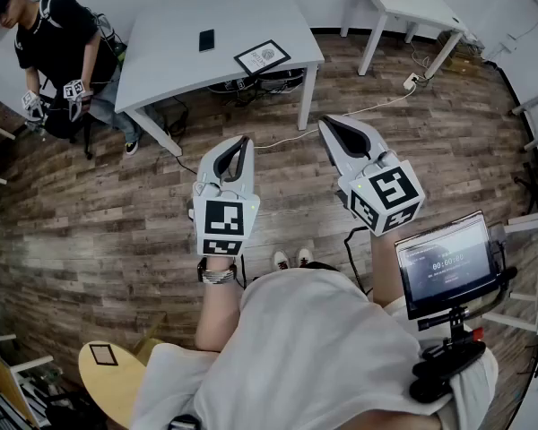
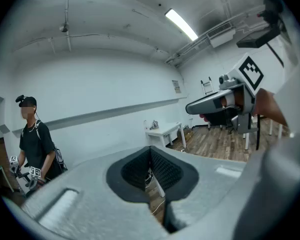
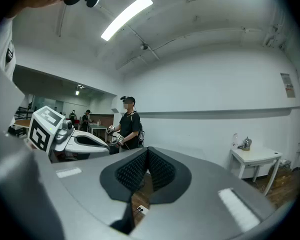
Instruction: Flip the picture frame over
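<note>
The picture frame (image 1: 262, 57), black-edged with a white printed face, lies flat near the front right corner of the grey table (image 1: 161, 34). Both grippers hang in the air over the wood floor, well short of the table and apart from the frame. My left gripper (image 1: 243, 141) is shut with nothing in it, its ribbed pads (image 2: 140, 170) pressed together. My right gripper (image 1: 326, 123) is also shut and empty, pads (image 3: 160, 171) meeting. Each gripper shows in the other's view: the right gripper (image 2: 225, 98) and the left gripper (image 3: 77, 140). The frame is not in either gripper view.
A black phone (image 1: 206, 39) lies on the grey table left of the frame. A person (image 1: 58, 47) holding grippers stands at the table's left end. A white table (image 1: 403, 3) is at the back right, a power strip (image 1: 411, 81) and cables on the floor, a screen (image 1: 446, 262) at my right.
</note>
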A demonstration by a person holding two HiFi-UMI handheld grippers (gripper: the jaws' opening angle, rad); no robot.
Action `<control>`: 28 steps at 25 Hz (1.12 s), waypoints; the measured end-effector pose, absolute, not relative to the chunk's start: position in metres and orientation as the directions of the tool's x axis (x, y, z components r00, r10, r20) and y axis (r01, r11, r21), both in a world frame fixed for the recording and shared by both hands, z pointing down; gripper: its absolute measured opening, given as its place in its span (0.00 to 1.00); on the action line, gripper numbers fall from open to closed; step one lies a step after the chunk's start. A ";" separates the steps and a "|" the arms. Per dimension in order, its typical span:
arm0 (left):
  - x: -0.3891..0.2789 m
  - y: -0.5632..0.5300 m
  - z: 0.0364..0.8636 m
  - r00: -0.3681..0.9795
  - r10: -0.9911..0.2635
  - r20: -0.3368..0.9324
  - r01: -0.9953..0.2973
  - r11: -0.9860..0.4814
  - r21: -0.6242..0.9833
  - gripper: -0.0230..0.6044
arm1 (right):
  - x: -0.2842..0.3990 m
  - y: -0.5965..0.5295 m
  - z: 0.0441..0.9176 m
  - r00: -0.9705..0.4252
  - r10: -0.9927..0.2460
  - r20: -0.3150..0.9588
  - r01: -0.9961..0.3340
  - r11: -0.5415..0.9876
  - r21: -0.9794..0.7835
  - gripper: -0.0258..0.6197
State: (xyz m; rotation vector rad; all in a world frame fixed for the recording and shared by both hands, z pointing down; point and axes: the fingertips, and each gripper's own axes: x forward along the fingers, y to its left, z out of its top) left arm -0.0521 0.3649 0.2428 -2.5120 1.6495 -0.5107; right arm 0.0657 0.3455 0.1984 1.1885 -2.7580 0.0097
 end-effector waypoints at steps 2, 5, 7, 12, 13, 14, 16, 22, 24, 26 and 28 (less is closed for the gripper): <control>-0.050 0.365 0.243 0.366 -0.901 0.231 -0.870 -0.420 -0.258 0.04 | 0.069 0.345 0.199 -0.668 -0.735 0.120 -0.737 0.675 0.030 0.04; -0.048 0.363 0.241 0.371 -0.901 0.226 -0.866 -0.423 -0.266 0.04 | 0.073 0.345 0.196 -0.659 -0.745 0.100 -0.748 0.664 0.017 0.04; -0.049 0.361 0.240 0.371 -0.902 0.222 -0.864 -0.423 -0.274 0.04 | 0.075 0.345 0.197 -0.657 -0.747 0.096 -0.749 0.662 0.018 0.04; -0.051 0.354 0.248 0.375 -0.898 0.228 -0.859 -0.430 -0.278 0.04 | 0.075 0.340 0.211 -0.658 -0.745 0.114 -0.749 0.662 0.004 0.04; -0.054 0.350 0.251 0.375 -0.898 0.230 -0.859 -0.430 -0.279 0.04 | 0.072 0.335 0.214 -0.658 -0.744 0.115 -0.749 0.663 0.003 0.04; -0.057 0.344 0.254 0.373 -0.898 0.232 -0.859 -0.429 -0.278 0.04 | 0.068 0.329 0.216 -0.660 -0.743 0.115 -0.748 0.664 0.003 0.04; -0.064 0.330 0.258 0.369 -0.898 0.238 -0.862 -0.427 -0.275 0.04 | 0.061 0.315 0.218 -0.663 -0.740 0.114 -0.744 0.668 0.003 0.04; -0.074 0.249 0.272 0.355 -0.897 0.262 -0.863 -0.422 -0.278 0.04 | 0.052 0.231 0.229 -0.669 -0.736 0.107 -0.741 0.671 -0.012 0.04; -0.076 0.236 0.270 0.355 -0.897 0.264 -0.860 -0.424 -0.283 0.04 | 0.052 0.217 0.224 -0.654 -0.751 0.090 -0.754 0.656 -0.008 0.04; -0.078 0.226 0.266 0.355 -0.896 0.265 -0.857 -0.426 -0.290 0.04 | 0.050 0.207 0.221 -0.653 -0.752 0.092 -0.755 0.655 -0.005 0.04; -0.080 0.207 0.265 0.350 -0.897 0.270 -0.858 -0.422 -0.291 0.04 | 0.047 0.186 0.224 -0.659 -0.745 0.108 -0.750 0.662 -0.008 0.04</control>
